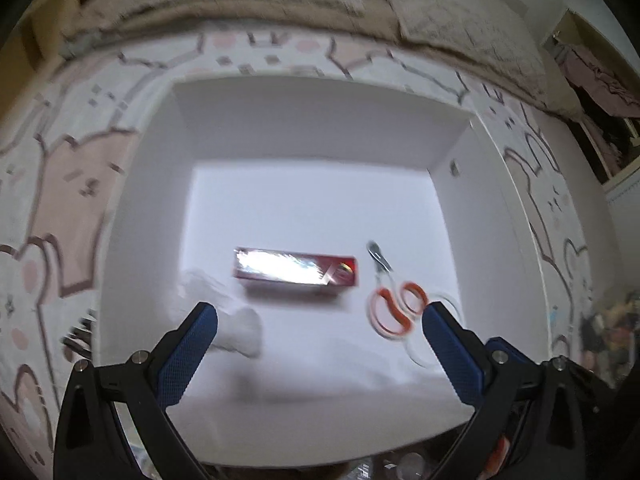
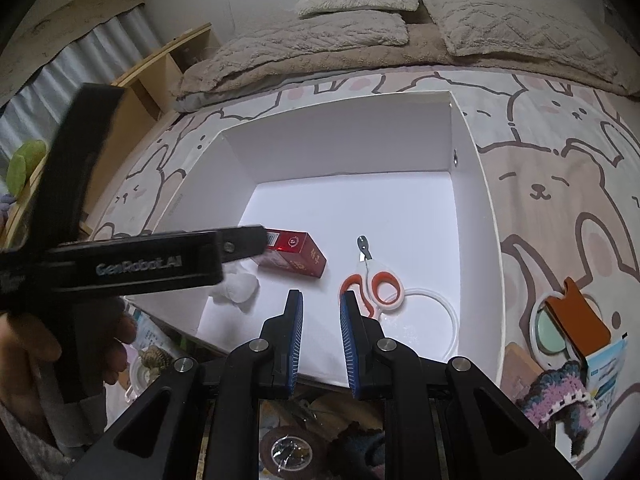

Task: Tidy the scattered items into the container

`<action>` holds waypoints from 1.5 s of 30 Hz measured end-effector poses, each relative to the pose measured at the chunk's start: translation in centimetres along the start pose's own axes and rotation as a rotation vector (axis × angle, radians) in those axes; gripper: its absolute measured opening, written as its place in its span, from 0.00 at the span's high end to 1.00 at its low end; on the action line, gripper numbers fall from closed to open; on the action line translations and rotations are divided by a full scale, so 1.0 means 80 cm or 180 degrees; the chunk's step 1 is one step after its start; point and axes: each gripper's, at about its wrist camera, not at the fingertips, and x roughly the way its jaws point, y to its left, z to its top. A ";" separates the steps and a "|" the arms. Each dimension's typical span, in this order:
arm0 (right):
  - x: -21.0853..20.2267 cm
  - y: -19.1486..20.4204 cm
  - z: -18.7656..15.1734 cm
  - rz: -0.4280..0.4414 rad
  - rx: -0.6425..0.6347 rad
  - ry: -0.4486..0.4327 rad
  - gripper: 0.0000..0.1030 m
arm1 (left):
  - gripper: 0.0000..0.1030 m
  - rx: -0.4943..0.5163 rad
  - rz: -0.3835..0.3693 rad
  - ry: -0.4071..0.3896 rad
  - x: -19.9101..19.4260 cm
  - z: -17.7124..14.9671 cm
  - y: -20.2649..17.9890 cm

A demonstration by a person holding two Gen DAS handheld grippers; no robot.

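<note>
A white open box [image 1: 320, 128] [image 2: 340, 148] stands on a bear-print bedspread. Inside it lie a red carton [image 1: 296, 270] [image 2: 298, 254], orange-handled scissors [image 1: 394, 308] [image 2: 374, 280], a white crumpled wad [image 1: 236, 320] [image 2: 236, 286] and a clear ring [image 2: 436, 312]. My left gripper [image 1: 320, 308] hangs over the box's near half, jaws wide open and empty. The wad is by its left finger and the scissors by its right. In the right wrist view a hand holds its black body [image 2: 140, 268] above the carton. My right gripper [image 2: 321, 300] points into the box's near edge, jaws narrowly apart and empty.
Right of the box on the bedspread [image 2: 560, 200] lie a round green-faced disc with an orange card [image 2: 568, 320], a blue-white packet [image 2: 604, 364] and a crocheted piece [image 2: 560, 396]. Clutter with a tape roll [image 2: 288, 448] sits below the box's front. Pillows and a blanket lie behind it.
</note>
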 end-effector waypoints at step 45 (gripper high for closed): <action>-0.009 -0.026 -0.016 -0.0090 -0.0196 -0.0046 0.82 | 0.00 -0.0562 -0.0504 0.0641 0.087 0.054 -0.012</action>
